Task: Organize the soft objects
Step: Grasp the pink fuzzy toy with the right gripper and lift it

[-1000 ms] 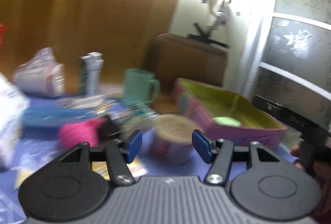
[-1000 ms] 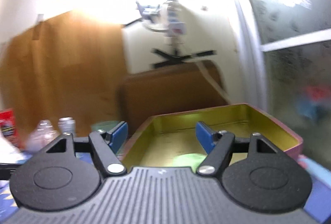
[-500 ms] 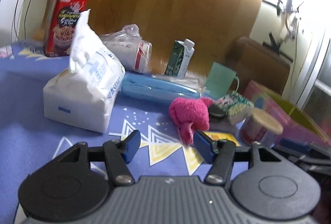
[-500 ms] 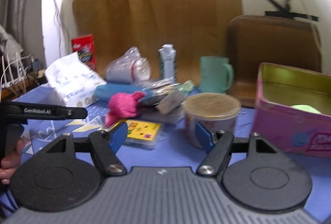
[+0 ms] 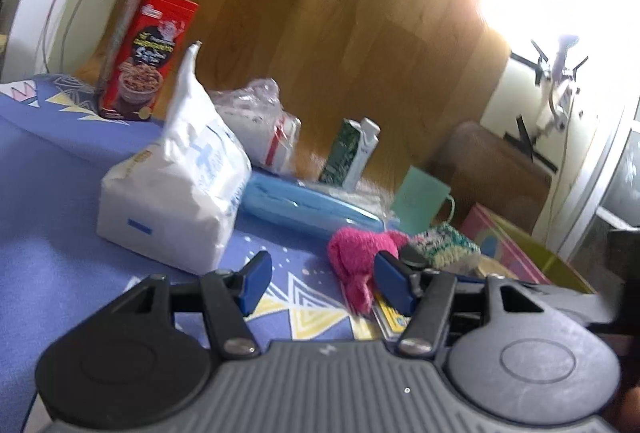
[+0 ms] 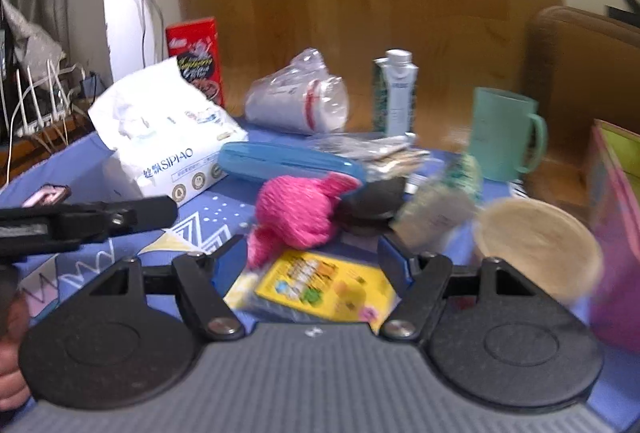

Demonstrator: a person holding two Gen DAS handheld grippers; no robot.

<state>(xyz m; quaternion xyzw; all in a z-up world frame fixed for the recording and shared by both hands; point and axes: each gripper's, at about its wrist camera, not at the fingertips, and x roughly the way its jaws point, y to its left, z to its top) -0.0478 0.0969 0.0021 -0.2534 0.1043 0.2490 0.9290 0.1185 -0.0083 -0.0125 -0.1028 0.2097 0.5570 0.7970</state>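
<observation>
- Left gripper [image 5: 320, 283]: jaws stand apart with nothing between them; only the blue patterned tablecloth [image 5: 60, 233] shows in the gap. It points slightly down toward the clutter.
- Right gripper [image 6: 308, 253]: jaws stand wide apart and empty. It hangs above a yellow card packet [image 6: 320, 285], not touching it as far as the blurred view shows.
- Task object: the pink knitted soft item [image 6: 298, 213] lies on the tablecloth just beyond the right gripper's jaws, its narrow end draped toward the packet. In the left wrist view it sits just ahead of the right-hand blue pad.
- A second soft item, a green-and-white sponge-like piece [image 5: 444, 247], lies just beside the pink one, against a dark flat object.
- Probable destination: the pink tin box [image 6: 616, 233] at the far right, beyond a lidded tub [image 6: 536, 245].
- Step in hand, as judged: approach and selection; no grasp is made yet.
- Next move calls for: centring one gripper on the bulky part of the pink item, lowering until the pads flank it, then closing without catching the packet beneath.
</observation>
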